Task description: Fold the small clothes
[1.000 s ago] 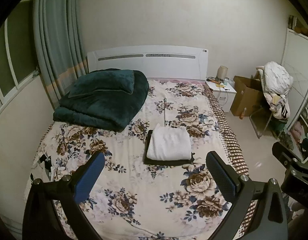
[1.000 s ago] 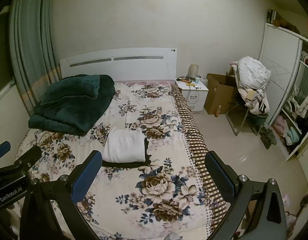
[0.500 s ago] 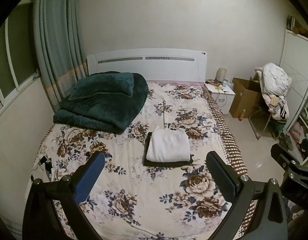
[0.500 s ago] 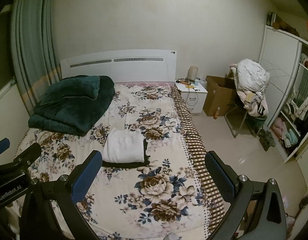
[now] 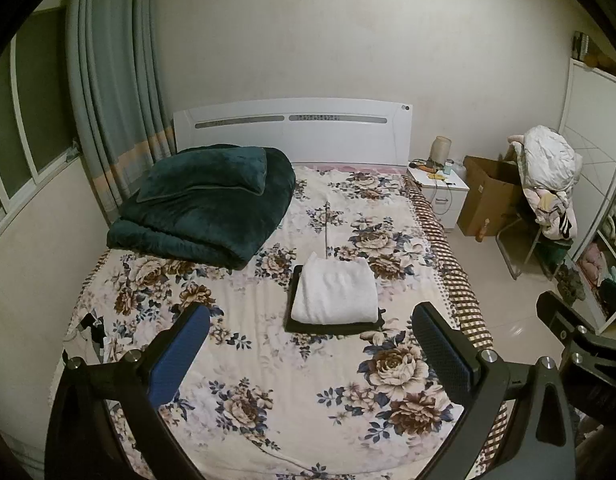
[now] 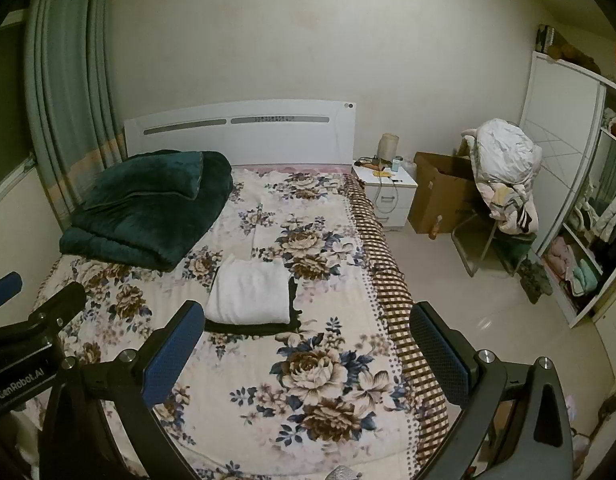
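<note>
Folded clothes sit ahead of both grippers on the flowered bed sheet: a white folded garment lies stacked on a dark folded garment, whose edge shows along the near side and the left of the stack. From the left gripper the stack lies just beyond the gap between the fingers, a little right of centre. From the right gripper the same white garment lies ahead and to the left, beyond the blue-padded left finger, with the dark garment showing under its near edge and right side.

Both grippers are held above the bed with fingers spread wide and nothing between them; neither touches the clothes. The body of the right gripper shows at the right edge of the left wrist view, and the left gripper's body shows at the left edge of the right wrist view, so the two are side by side.

Farther ahead and to the left, a dark green folded blanket with a matching pillow on top rests near the white headboard. To the right of the bed stand a white nightstand, a cardboard box and a chair piled with clothes.
</note>
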`<state>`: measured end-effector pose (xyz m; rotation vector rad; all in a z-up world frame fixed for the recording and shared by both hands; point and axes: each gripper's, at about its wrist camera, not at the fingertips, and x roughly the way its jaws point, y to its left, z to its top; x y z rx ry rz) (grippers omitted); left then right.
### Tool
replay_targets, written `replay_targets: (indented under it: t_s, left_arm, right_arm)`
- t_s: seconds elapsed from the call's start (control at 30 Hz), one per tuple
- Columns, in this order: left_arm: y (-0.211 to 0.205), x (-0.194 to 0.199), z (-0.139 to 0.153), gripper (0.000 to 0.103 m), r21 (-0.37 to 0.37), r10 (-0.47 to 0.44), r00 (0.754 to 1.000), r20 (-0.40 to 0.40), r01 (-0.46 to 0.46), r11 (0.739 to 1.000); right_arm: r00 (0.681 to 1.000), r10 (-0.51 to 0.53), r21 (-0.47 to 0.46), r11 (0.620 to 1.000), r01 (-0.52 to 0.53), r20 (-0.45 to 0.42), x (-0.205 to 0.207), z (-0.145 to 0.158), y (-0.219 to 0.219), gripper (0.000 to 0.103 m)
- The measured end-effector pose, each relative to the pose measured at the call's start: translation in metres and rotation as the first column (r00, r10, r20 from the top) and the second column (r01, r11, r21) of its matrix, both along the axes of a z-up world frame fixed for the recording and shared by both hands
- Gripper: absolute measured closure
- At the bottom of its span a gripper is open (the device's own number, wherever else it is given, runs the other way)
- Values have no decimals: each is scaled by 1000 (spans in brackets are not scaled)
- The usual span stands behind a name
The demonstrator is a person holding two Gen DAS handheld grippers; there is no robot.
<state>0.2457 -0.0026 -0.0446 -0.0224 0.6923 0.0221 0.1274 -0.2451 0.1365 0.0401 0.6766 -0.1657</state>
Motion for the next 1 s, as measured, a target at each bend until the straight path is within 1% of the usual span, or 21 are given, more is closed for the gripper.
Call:
replay_targets:
  t_s: [0.77, 1.0]
  left_arm:
    - [-9, -4, 4, 0, -5, -4, 1000, -1, 4, 1000]
    - [-9, -7, 7, 0, -10, -5, 1000, -1, 4, 1000]
  right_arm:
    - [1000, 5, 7, 1000, -5, 3, -3, 3, 4, 0]
    - [1000, 11, 15, 1000, -11, 1, -2, 8, 6, 0]
